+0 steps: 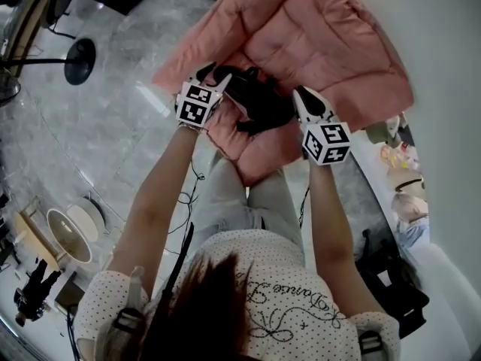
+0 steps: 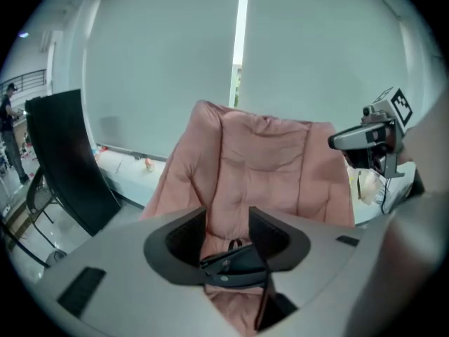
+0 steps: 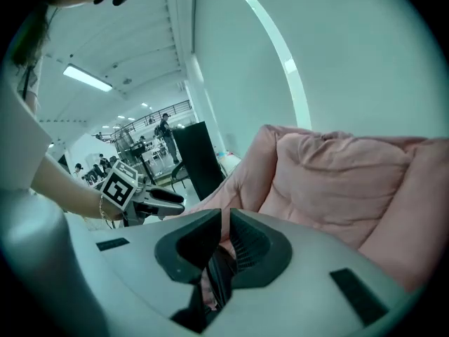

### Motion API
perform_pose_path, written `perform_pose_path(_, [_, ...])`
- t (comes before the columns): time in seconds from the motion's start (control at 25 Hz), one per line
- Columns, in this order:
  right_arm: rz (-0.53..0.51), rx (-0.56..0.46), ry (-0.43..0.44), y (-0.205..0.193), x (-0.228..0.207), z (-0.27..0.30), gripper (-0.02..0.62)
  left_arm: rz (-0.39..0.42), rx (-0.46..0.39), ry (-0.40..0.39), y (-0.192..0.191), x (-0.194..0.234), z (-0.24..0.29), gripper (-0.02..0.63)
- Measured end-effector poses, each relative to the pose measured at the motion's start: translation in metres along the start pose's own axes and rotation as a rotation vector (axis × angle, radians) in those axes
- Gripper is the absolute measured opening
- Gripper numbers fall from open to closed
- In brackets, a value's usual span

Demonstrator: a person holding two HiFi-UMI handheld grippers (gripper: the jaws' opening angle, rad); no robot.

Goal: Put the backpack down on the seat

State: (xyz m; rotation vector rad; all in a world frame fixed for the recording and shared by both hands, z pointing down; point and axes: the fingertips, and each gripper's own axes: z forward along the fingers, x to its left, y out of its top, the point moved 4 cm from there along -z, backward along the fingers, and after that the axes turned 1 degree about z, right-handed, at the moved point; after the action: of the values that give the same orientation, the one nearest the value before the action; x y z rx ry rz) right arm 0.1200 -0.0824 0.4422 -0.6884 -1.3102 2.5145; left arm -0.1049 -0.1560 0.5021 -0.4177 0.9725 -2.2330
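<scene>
Left gripper point(image 1: 213, 77) gripping backpack point(image 1: 259, 104) top, jaws wide apart; right gripper point(image 1: 304, 96) pinching its black strap point(image 3: 219, 276), jaws nearly together; pink padded chair point(image 1: 323, 36) lying beneath both.

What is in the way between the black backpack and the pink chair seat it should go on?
Nothing visible does. The black backpack is directly over the pink chair's seat cushion, and only bare pink padding shows around it.

The backpack point(image 1: 255, 100) takes the seat point(image 1: 263, 156); chair back point(image 1: 323, 43) and wall point(image 1: 443, 66) close the far side; the floor point(image 1: 105, 134) at left is free.
</scene>
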Motion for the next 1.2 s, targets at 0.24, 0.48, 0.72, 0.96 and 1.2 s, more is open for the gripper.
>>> perform_pose_path(0.24, [-0.141,-0.141,0.029,0.073,0.025,-0.034,0.011,-0.042,-0.258,0.016,0.066,-0.011,-0.056,0.093])
perform_pose_path(0.48, [-0.255,-0.280,0.050,0.132,0.062,-0.078,0.011,-0.057,-0.470,-0.003,0.122,-0.030,-0.127,0.023])
perform_pose_path(0.72, [-0.289,-0.406,0.042,0.168,0.083,-0.120,0.011,-0.006,-0.609,0.017,0.160,-0.052,-0.184,0.008])
perform_pose_path(0.96, [-0.343,-0.468,0.036,0.199,0.096,-0.146,0.011,0.059,-0.637,0.079,0.183,-0.063,-0.217,0.005])
perform_pose_path(1.2, [-0.365,-0.517,0.050,0.221,0.107,-0.156,0.009,0.087,-0.696,0.175,0.196,-0.062,-0.247,0.005])
